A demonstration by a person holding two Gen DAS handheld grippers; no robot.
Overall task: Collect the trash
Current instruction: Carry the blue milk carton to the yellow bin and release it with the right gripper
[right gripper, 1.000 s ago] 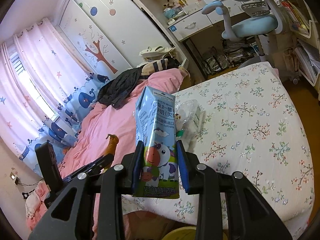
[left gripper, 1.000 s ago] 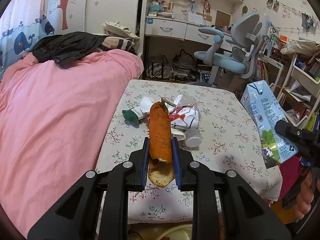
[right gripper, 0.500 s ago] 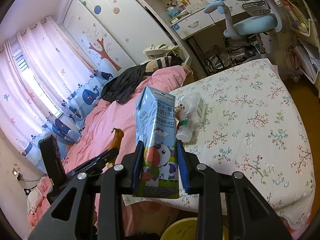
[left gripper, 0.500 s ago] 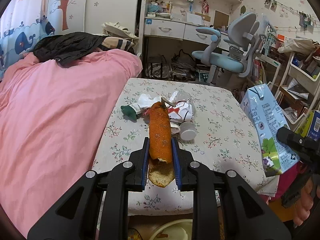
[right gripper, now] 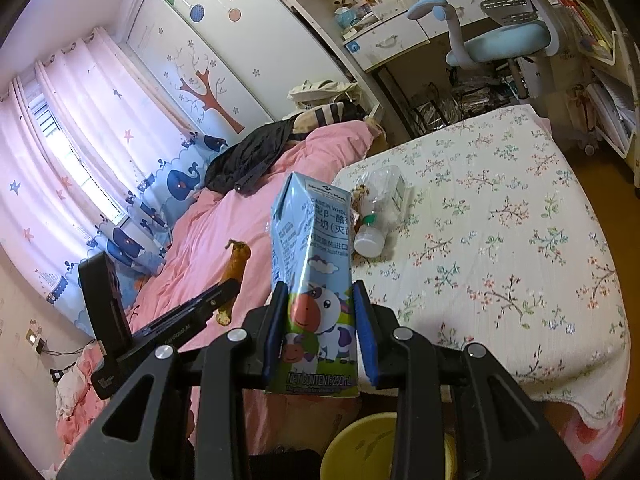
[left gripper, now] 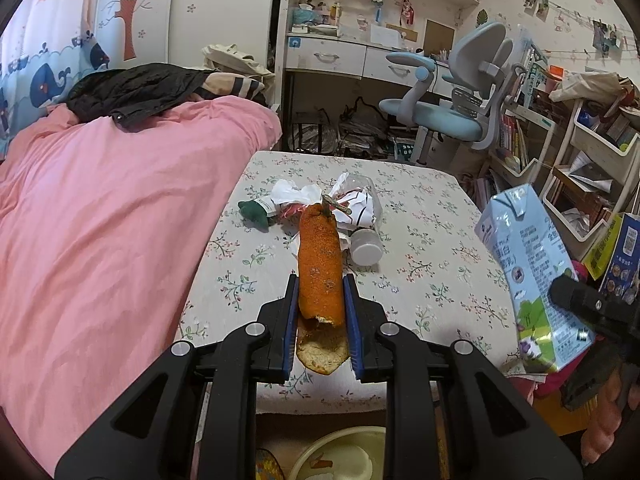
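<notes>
My left gripper (left gripper: 320, 300) is shut on a long orange peel (left gripper: 320, 264) and holds it above the near edge of the floral table (left gripper: 432, 240). My right gripper (right gripper: 318, 304) is shut on a blue milk carton (right gripper: 312, 248) with a cow print, upright, off the table's near side; the carton also shows in the left wrist view (left gripper: 528, 272). On the table lie a crushed clear plastic bottle (right gripper: 380, 200) with a white cap, crumpled white paper (left gripper: 292, 194) and a dark green scrap (left gripper: 254, 212). A yellow bin (right gripper: 376, 444) sits below both grippers.
A pink bed (left gripper: 100, 220) runs along the table's left side with dark clothes (left gripper: 132, 92) on it. A blue desk chair (left gripper: 448, 116), a desk and cluttered shelves (left gripper: 592, 160) stand behind and right of the table.
Both grippers have drawn back from the table toward its near edge, still holding the peel and the carton. The yellow bin has come into view below them.
</notes>
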